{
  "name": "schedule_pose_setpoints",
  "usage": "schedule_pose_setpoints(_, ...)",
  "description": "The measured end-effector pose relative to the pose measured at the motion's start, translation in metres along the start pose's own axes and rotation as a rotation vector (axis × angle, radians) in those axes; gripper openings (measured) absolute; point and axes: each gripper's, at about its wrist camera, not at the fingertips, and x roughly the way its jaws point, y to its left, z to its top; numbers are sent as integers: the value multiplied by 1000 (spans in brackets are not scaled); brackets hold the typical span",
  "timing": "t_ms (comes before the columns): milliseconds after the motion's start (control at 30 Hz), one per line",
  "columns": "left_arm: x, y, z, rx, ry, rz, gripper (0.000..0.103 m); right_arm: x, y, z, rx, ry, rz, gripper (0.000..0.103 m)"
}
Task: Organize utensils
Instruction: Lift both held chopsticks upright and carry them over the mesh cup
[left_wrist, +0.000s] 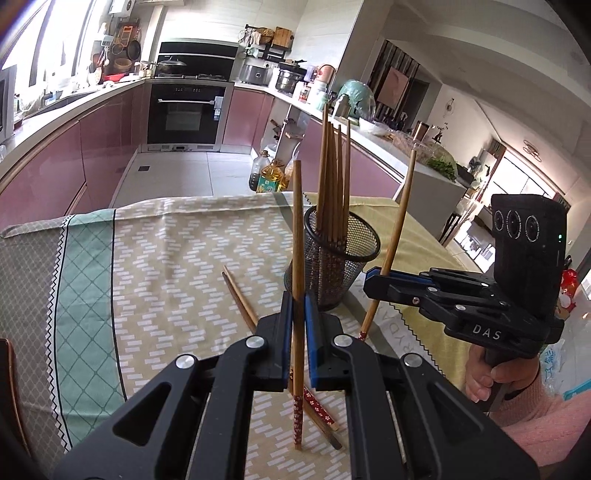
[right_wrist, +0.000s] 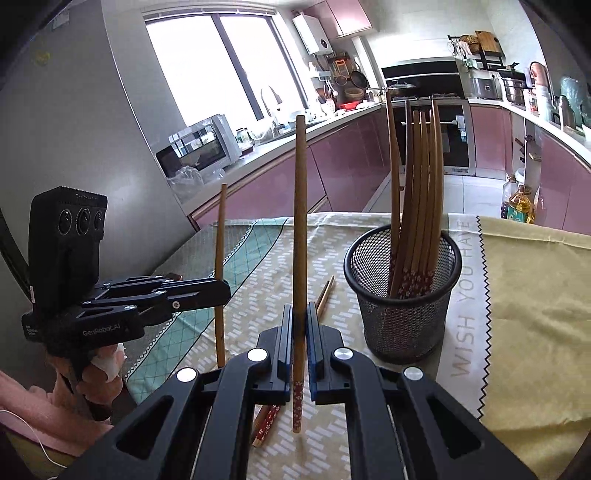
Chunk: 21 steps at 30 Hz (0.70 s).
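Note:
My left gripper (left_wrist: 298, 306) is shut on a wooden chopstick (left_wrist: 297, 240) that stands upright, red patterned end down, above the cloth. To its right, my right gripper (left_wrist: 373, 277) is shut on a second chopstick (left_wrist: 400, 218), which leans slightly. The right wrist view shows that gripper (right_wrist: 299, 317) clamped on its chopstick (right_wrist: 300, 221), with the left gripper (right_wrist: 221, 291) and its stick (right_wrist: 221, 240) at the left. A black mesh cup (left_wrist: 340, 258) (right_wrist: 402, 295) holds several chopsticks (left_wrist: 334, 177) (right_wrist: 421, 184), just beyond both grippers. Two loose chopsticks (right_wrist: 325, 295) (left_wrist: 240, 295) lie on the cloth beneath the grippers.
A patterned tablecloth (left_wrist: 166, 258) and a yellow cloth (right_wrist: 535, 314) cover the table, whose far edge drops to a tiled kitchen floor. Oil bottles (left_wrist: 269, 173) stand on the floor. Hands in pink sleeves (left_wrist: 517, 391) (right_wrist: 92, 369) grip the handles. Pink cabinets and an oven line the back.

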Motion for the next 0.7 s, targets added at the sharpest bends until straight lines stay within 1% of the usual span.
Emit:
schedule_pose_setpoints(400,-16,-4,10,-1,-39,-54,7,-17,-3,13,-9,-53,-11,6)
schedule_pose_setpoints(700,-19,-9,20,9,-59,-70,7,-25,-7,18,-12,-79,-29,6)
